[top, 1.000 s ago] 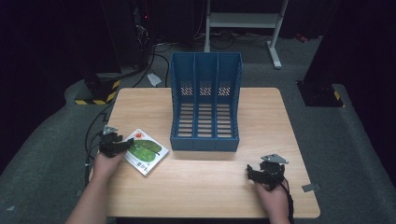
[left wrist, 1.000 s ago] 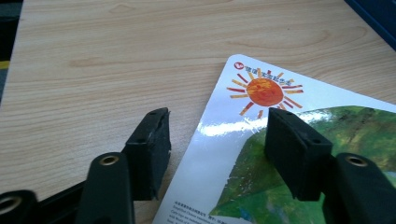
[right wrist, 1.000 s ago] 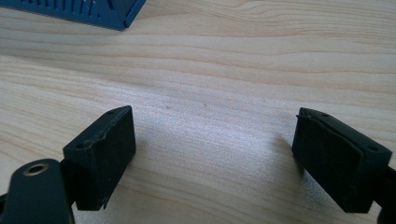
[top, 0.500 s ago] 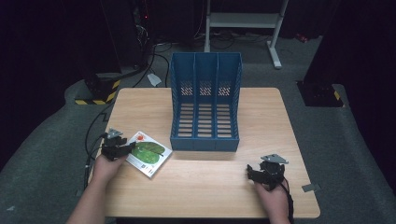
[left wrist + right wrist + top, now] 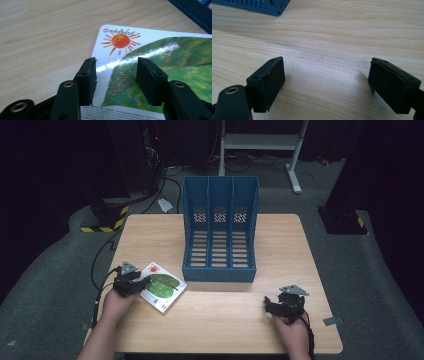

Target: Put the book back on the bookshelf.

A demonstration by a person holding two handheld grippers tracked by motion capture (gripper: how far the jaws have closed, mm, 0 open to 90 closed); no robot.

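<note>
Fingers (image 5: pixel 86 75) of our left gripper (image 5: pixel 131 283) stand apart over the picture book's (image 5: pixel 161 286) edge, one jaw beside it, one above its cover. We see the book flat just left of the blue file rack (image 5: pixel 220 227); our right gripper (image 5: pixel 285 305), jaws wide apart, rests right of it.

My table (image 5: pixel 300 245) is pale wood with fine brown grain lines. On it I see a rack (image 5: pixel 220 227) of solid blue, its floor and back wall cut with rows of slots. The book (image 5: pixel 161 286) has a white cover with an orange sun, orange rays and small red lettering above it; the rest of the cover is mottled green, with a glossy white glare streak across it. Along its near edge I read a white strip of tiny black print. Both my grippers, left (image 5: pixel 115 75) and right (image 5: pixel 325 83), are matt black with brass-coloured rivets. The floor (image 5: pixel 45 285) is speckled grey carpet, and a yellow-and-black striped strip (image 5: pixel 102 226) lies on it.
</note>
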